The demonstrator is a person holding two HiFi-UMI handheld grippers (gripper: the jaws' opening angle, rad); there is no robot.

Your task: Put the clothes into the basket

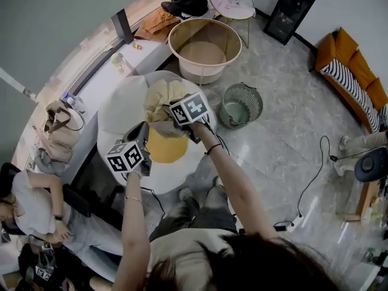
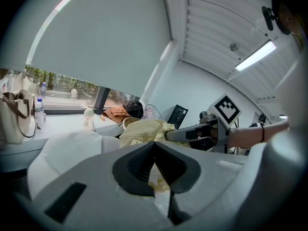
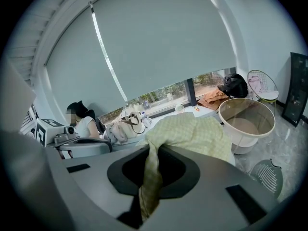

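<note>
A pale yellow checked garment (image 1: 162,96) hangs bunched above the round white table (image 1: 121,111). My right gripper (image 1: 172,110) is shut on it; in the right gripper view a fold of the garment (image 3: 192,134) runs down between the jaws of my right gripper (image 3: 151,150). My left gripper (image 1: 145,131) sits at the garment's left edge, jaws closed, with a strip of pale cloth (image 2: 158,181) showing between them. From the left gripper (image 2: 154,146) the garment (image 2: 144,129) hangs just ahead. The big round basket (image 1: 204,44) stands beyond the table. A yellow cloth (image 1: 167,149) lies on the table.
A small wire basket (image 1: 240,105) stands on the floor to the right of the table. A window counter (image 1: 115,65) with a bottle and bags runs along the left. Brown and black clothes (image 1: 159,23) lie at its far end. A seated person (image 1: 30,205) is at lower left.
</note>
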